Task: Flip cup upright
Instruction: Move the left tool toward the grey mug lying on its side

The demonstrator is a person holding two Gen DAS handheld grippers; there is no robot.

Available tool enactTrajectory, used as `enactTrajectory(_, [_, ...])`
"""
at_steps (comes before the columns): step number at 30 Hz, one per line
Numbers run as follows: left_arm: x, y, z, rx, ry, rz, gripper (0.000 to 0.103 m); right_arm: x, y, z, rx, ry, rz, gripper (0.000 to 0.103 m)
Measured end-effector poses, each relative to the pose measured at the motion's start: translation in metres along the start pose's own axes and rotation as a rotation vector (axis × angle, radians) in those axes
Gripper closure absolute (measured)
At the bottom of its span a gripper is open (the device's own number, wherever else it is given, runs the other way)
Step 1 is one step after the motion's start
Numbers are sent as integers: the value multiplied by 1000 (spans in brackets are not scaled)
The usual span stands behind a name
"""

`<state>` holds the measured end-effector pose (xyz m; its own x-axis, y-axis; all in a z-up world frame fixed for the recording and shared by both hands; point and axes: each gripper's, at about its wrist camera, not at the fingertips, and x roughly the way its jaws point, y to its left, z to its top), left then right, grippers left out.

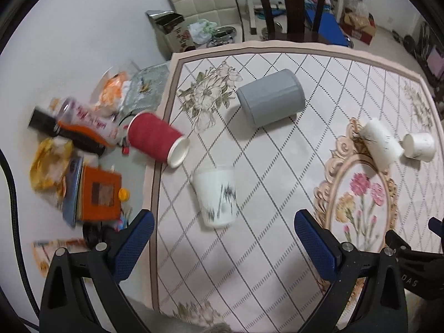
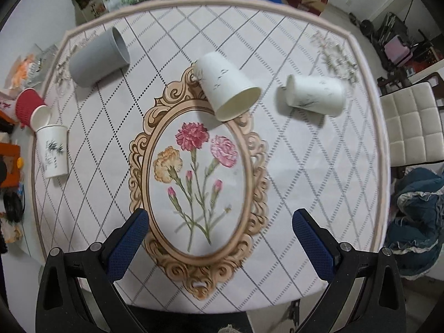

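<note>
Several cups are on a flowered tablecloth (image 2: 291,166). A white cup with a bamboo print (image 1: 216,197) stands upright near the left edge, just ahead of my open left gripper (image 1: 223,245); it also shows in the right wrist view (image 2: 52,151). A red ribbed cup (image 1: 156,138) (image 2: 30,109) lies on its side at the cloth's left edge. A grey cup (image 1: 270,101) (image 2: 98,57) lies on its side further back. Two white cups (image 2: 229,86) (image 2: 315,94) lie on their sides mid-table, ahead of my open, empty right gripper (image 2: 220,245).
Clutter sits left of the cloth: an orange box (image 1: 100,194), snack packets (image 1: 47,166) and a dark bottle (image 1: 66,131). A dark wooden chair (image 1: 291,2) stands behind the table, a cream padded chair (image 2: 410,125) at the right. Blue fabric (image 2: 419,208) lies on the floor.
</note>
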<state>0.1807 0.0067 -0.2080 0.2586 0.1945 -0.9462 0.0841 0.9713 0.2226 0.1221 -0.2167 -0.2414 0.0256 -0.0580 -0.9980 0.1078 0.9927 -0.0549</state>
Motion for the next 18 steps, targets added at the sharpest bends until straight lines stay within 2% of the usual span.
enactTrajectory(11, [73,-18,79,294,-12,53,0,54,32,63,34,82,-18,0])
enactTrajectory(18, [108,-45,111,519,-24,38,2,72,36,90,67,110,-35,0])
